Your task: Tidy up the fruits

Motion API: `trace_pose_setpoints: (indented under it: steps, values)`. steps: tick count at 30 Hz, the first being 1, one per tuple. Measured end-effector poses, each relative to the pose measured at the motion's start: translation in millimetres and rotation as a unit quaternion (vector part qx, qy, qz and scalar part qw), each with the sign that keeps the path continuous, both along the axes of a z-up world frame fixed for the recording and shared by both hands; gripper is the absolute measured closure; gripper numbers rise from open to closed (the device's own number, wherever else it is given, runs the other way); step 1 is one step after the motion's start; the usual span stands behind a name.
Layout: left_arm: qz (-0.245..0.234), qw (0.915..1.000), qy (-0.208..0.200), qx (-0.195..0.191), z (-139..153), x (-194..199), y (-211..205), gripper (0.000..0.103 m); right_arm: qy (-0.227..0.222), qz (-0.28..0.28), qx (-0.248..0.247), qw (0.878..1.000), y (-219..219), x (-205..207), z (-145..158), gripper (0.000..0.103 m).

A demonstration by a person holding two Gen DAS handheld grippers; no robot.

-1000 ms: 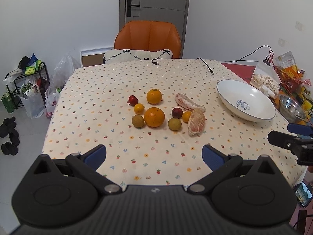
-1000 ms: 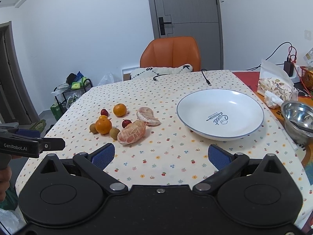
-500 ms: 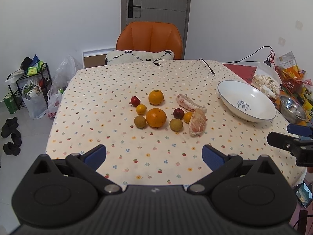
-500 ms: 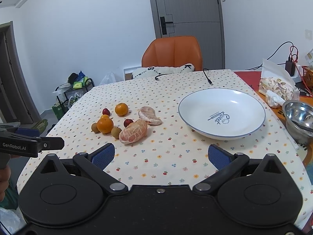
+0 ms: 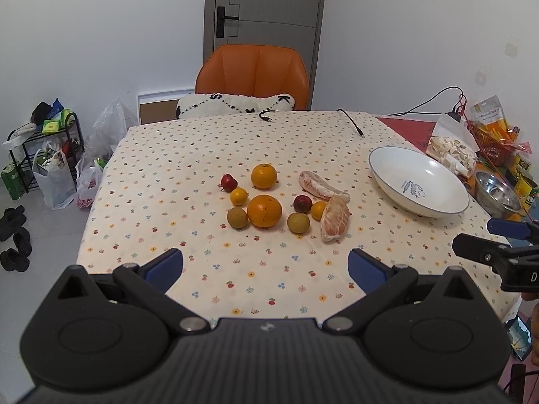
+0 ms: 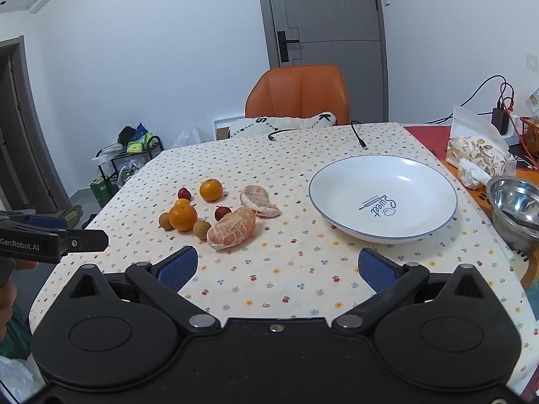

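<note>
Several fruits lie in a cluster mid-table: two oranges [image 5: 264,210] [image 5: 263,176], small tangerines [image 5: 239,196], two red plums [image 5: 228,182], two brown longan-like fruits [image 5: 237,217] and two peeled pomelo pieces [image 5: 334,217] [image 6: 231,228]. An empty white bowl [image 5: 417,181] [image 6: 382,197] sits to their right. My left gripper [image 5: 266,267] is open and empty above the table's near edge. My right gripper [image 6: 276,264] is open and empty, near the front edge, between the fruit and the bowl.
An orange chair [image 5: 252,74] with a white cushion stands at the far side. Black cables [image 5: 350,123] lie on the far table edge. A steel bowl [image 6: 515,205], tissue packs and snack bags crowd the right side. Bags and a rack stand on the floor at left.
Both gripper views have drawn slightly back and up from the table; the fruits and bowl have not moved. Both grippers stay open.
</note>
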State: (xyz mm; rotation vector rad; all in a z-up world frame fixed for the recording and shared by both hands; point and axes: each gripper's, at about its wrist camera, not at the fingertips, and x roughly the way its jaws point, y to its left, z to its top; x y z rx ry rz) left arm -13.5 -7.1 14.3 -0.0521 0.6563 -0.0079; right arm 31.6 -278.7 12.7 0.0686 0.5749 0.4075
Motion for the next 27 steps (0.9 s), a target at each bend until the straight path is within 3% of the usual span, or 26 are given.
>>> trace_pose_setpoints:
  steps: [19,27]
  values:
    - [0.015,0.9992,-0.031,-0.020,-10,15,15,0.002,-0.013,0.026,0.029,0.999,8,15,-5,0.001]
    - [0.011,0.9990,-0.031,-0.031,-21,33,13,0.015,0.000,0.038,0.036,0.999,21,31,-15,0.005]
